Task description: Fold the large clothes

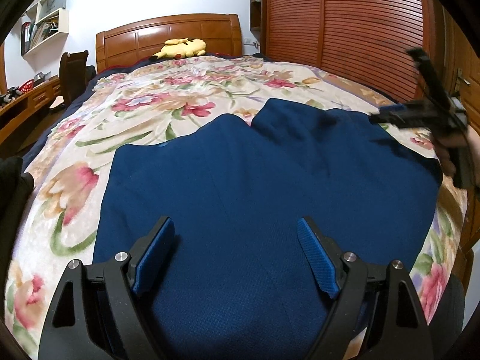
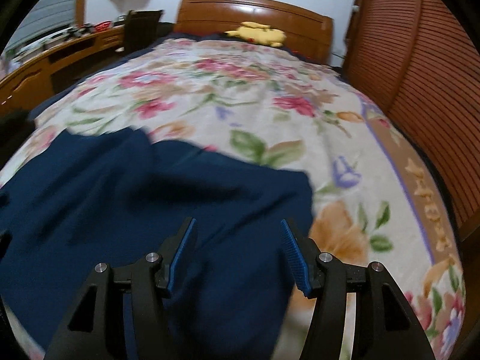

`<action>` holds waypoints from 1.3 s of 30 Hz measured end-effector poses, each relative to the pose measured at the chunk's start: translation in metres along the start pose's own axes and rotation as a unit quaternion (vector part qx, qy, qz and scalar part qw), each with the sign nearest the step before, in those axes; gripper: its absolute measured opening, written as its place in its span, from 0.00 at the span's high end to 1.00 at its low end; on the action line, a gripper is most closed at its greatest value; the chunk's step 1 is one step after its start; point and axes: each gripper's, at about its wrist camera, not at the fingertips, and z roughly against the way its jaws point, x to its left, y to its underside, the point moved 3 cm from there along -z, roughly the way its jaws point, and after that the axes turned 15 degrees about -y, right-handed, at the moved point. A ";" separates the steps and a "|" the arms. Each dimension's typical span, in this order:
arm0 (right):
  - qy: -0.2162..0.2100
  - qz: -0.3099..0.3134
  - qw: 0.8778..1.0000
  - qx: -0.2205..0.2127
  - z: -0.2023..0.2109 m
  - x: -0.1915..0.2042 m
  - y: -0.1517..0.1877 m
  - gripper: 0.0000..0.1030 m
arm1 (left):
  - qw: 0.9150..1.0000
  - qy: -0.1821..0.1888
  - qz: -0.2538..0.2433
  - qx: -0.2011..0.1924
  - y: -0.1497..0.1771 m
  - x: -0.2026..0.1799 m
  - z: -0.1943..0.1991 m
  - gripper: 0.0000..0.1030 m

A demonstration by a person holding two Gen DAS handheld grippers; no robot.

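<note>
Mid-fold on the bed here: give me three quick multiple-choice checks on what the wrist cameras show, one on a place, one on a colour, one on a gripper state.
1. Where does the yellow plush toy lie?
A. on the garment
B. at the head of the bed, by the headboard
C. on the desk

2. What colour is the garment spread on the blanket?
A. dark blue
B. red
C. white

3. How do the left gripper's jaws stand?
A. shut on the garment
B. shut on nothing
C. open, with nothing between them

Answers:
1 B: the yellow plush toy rests against the wooden headboard, far from the cloth.
2 A: the garment is dark blue against the floral blanket.
3 C: the left gripper shows its fingers wide apart above the flat cloth.
</note>
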 end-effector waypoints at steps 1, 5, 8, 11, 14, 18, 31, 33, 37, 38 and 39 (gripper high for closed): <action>-0.006 0.005 1.000 0.002 0.006 0.006 0.007 0.42 | 1.000 0.001 0.001 0.001 0.001 0.000 0.000 0.18; -0.020 0.018 1.000 0.007 0.025 0.022 0.031 0.42 | 1.000 -0.001 0.000 0.002 0.002 0.000 -0.001 0.18; -0.028 0.019 0.999 0.004 0.038 0.029 0.042 0.42 | 1.000 -0.003 -0.001 0.002 0.003 0.000 -0.001 0.18; -0.035 0.005 0.999 -0.002 0.047 0.028 0.053 0.43 | 1.000 -0.004 -0.001 0.003 0.004 0.000 -0.001 0.18; -0.028 -0.010 1.000 0.002 0.048 0.032 0.063 0.43 | 1.000 -0.008 0.001 0.003 0.006 0.001 0.000 0.18; -0.023 -0.026 0.999 0.039 0.023 0.032 0.087 0.43 | 1.000 -0.015 0.000 -0.009 0.007 0.001 0.004 0.18; -0.004 -0.027 1.000 -0.015 0.049 0.044 0.106 0.42 | 0.998 -0.031 0.039 -0.042 0.027 0.010 0.038 0.18; -0.009 -0.030 0.999 -0.023 0.061 0.044 0.110 0.42 | 0.997 -0.037 0.046 -0.045 0.033 0.011 0.046 0.18; -0.004 -0.033 0.999 -0.038 0.080 0.040 0.120 0.42 | 0.997 -0.044 0.058 -0.038 0.033 0.011 0.058 0.18; -0.002 -0.035 0.998 -0.042 0.085 0.040 0.122 0.42 | 0.997 -0.041 0.061 -0.038 0.033 0.010 0.062 0.18; 0.001 -0.035 0.998 -0.045 0.089 0.038 0.125 0.42 | 0.997 -0.040 0.061 -0.039 0.033 0.009 0.064 0.18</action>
